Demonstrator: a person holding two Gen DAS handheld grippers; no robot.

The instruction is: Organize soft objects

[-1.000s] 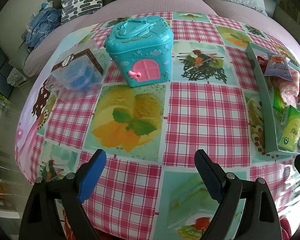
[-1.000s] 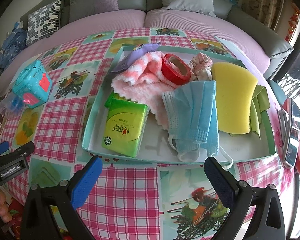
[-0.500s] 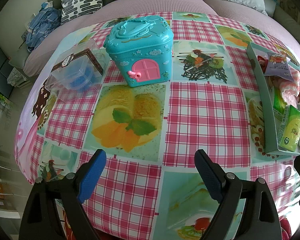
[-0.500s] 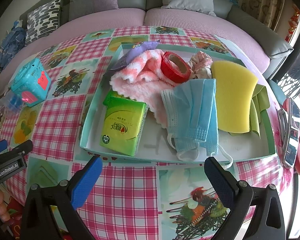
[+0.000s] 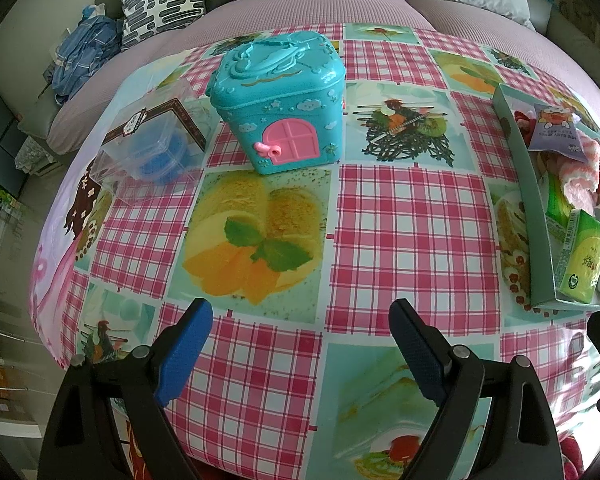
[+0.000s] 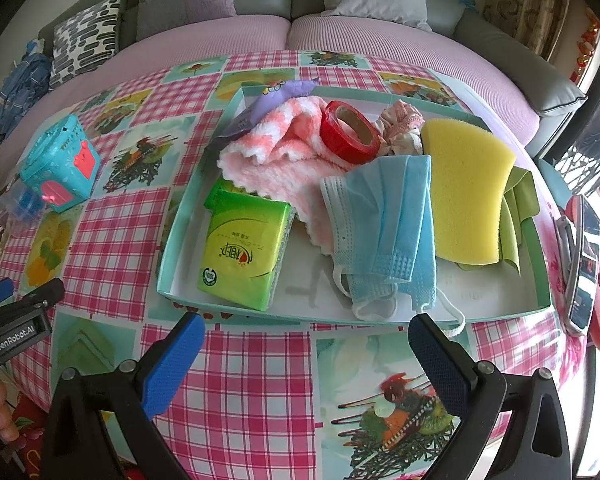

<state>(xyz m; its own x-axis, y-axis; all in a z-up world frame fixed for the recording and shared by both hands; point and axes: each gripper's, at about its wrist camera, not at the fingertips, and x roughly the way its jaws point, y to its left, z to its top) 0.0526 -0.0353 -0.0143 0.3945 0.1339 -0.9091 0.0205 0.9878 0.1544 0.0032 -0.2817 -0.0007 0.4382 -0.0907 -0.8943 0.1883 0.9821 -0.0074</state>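
Soft objects lay piled in the shallow teal tray [image 6: 168,276] straight ahead of the right hand-held gripper [image 6: 306,338]: green tissue pack [image 6: 242,254] at the near-left corner, blue face masks [image 6: 384,236] near centre with ear loops hanging over the near rim, yellow sponge [image 6: 466,196] to the right on a green cloth [image 6: 518,212], pink-white towel [image 6: 278,156] further back, scrunchie [image 6: 402,126] and purple packet [image 6: 278,94] at the far side. A red tape roll [image 6: 350,132] sat on the towel. Probably the tray served as the collecting spot, hence the loose, overlapping heap. This fit either a pile waiting to be sorted or one already gathered.

Right hand-held gripper was released, jaws wide, empty, hovering just short of the tray's near edge. Left hand-held gripper [image 5: 302,346] was also released and empty, over bare tabletop [image 5: 412,232], tray well off to its right.

Left view alone showed the teal house-shaped box [image 5: 282,108] closed, far ahead, with a clear plastic box [image 5: 152,152] left of it. Right view alone showed the full tray contents; left caught only its side wall.
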